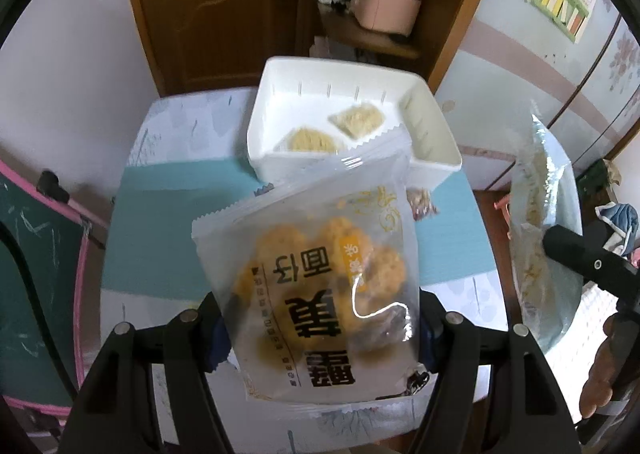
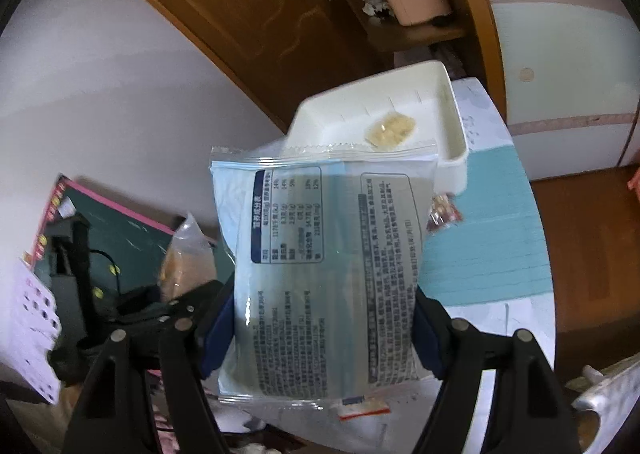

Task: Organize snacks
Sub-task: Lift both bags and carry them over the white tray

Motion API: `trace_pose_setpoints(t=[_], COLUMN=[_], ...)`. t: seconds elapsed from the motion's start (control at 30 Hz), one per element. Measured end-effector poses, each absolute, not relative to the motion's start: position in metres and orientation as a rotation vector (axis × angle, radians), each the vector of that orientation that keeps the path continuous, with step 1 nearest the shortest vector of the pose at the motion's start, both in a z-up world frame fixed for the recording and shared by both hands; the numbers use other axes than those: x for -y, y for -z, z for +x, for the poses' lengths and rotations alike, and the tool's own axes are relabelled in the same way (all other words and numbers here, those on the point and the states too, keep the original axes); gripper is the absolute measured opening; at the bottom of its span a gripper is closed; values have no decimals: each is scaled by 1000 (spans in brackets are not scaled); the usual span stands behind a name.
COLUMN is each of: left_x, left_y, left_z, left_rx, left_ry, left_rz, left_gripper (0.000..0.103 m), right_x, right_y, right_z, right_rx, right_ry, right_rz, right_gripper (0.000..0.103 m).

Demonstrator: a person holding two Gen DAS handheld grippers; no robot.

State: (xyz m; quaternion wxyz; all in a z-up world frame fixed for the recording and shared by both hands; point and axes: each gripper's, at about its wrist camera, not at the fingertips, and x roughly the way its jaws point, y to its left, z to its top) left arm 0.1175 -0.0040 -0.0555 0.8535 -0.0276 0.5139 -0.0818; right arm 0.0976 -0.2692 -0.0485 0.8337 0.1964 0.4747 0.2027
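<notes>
Snacks fill both tools, each raised above the surface (image 1: 160, 222). The left tool (image 1: 320, 318) is clamped on a clear packet of orange crackers (image 1: 316, 282), its fingers pressing the packet's two side edges, the printed front facing the camera upside down. The packet's zigzag top edge reaches toward the white bin (image 1: 432, 162) and overlaps the bin's near rim in this view. The right tool (image 2: 324, 330) is clamped on a pale blue packet (image 2: 320, 270) in the same way, back side to the camera, showing a nutrition table and blocks of small print. From the left wrist view this blue packet appears edge-on at the right, held by a black finger.

The white bin stands at the far end of the surface, near a brown door (image 1: 208, 2). Two small wrapped yellowish snacks (image 1: 312, 140) lie on its floor, one nearer the front wall and the other (image 1: 358, 120) toward the back; the right wrist view shows only one of them clearly. A small wrapped snack with reddish print (image 2: 442, 212) lies on the teal cloth just beside the bin's front corner. A green chalkboard with a pink frame (image 1: 36, 274) leans at the left of the surface.
</notes>
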Motion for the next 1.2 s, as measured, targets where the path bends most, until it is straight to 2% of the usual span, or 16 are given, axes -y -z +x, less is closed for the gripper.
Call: trace_pose_setpoints(t=[0.37,0.63,0.9,1.2], left_x=[8,23,37,45], left_y=[11,-2,10,53], left_z=[175,235,289,335], left_rx=[-965,-916,-925,-1002], left_ry=[156,153,144,138], left_rz=[18,74,99,84], left_gripper=[70,70,70,70], right_x=[254,257,251,234], right_y=[11,0,-8,10], right_z=[149,206,260,307], right_rx=[-912,-893,-858,-898], right_ry=[-356,-298,-225,-188], right_rz=[213,208,176,141], right_gripper=[75,75,75,76])
